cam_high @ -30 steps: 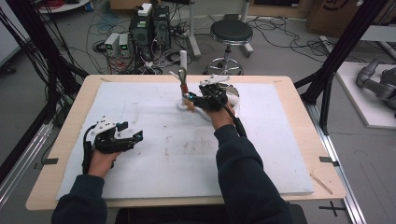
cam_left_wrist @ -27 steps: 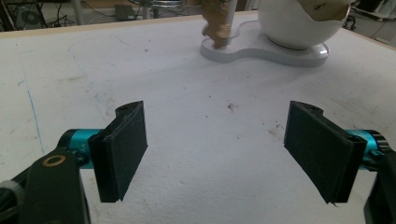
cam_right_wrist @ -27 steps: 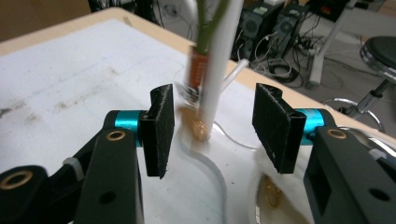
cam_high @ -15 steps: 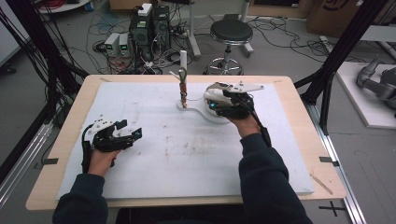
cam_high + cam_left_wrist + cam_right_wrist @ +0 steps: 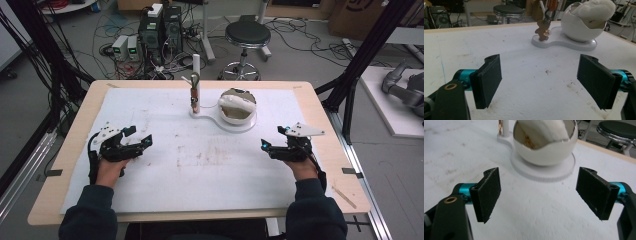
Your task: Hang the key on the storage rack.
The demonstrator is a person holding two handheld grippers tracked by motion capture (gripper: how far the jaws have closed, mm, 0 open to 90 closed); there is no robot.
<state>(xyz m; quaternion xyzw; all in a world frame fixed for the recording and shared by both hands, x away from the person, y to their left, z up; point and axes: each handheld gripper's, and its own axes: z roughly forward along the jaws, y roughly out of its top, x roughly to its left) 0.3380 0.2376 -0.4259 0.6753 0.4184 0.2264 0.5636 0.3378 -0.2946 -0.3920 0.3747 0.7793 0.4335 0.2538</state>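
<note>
- While the white egg-shaped bowl sits on its white stand at twelve o'clock on the white mat, the high view has the left gripper at nine o'clock and the right gripper at three, each well apart from the stand; a white cloth lies in the bowl, and a brown charm hangs at the white post beside it.
- In the left gripper view the jaws stand spread with bare mat between them; the bowl is at one o'clock, the charm at twelve (touching the stand's base).
- In the right gripper view the jaws, which have just been opening, stand wide with nothing between them; the bowl with its cloth is near, at twelve o'clock.
</note>
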